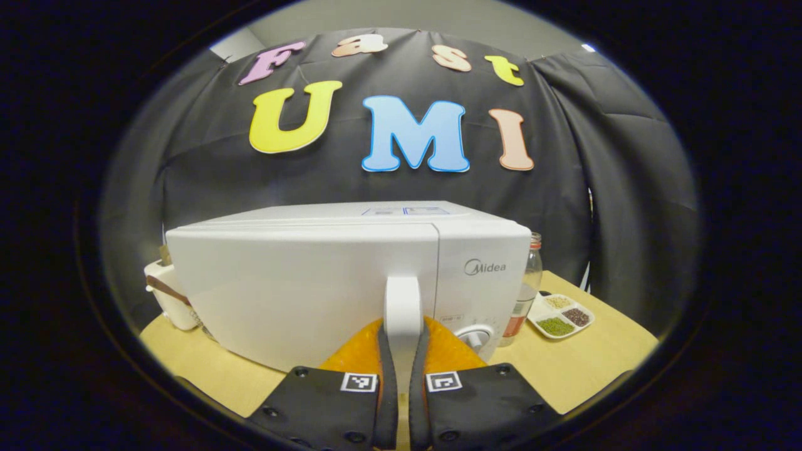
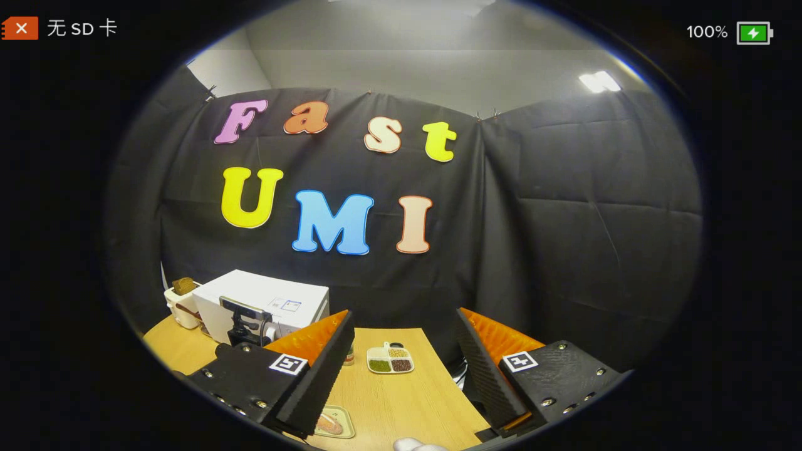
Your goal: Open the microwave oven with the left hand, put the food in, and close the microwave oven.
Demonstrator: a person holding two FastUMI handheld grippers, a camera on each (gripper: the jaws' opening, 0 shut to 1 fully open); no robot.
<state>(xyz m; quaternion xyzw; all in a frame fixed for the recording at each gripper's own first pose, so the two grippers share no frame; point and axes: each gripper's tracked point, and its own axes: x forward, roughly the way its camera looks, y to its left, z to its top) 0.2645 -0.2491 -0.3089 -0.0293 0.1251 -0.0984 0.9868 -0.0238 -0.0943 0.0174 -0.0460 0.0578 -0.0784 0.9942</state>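
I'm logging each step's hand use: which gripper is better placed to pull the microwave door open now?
Left. The left gripper is closed around the door handle of the microwave, whose door looks shut. The right gripper hangs open above the table, away from the microwave.

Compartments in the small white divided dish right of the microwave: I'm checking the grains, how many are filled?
3. In the small white divided dish: pale grains at the back, dark grains right, green grains front.
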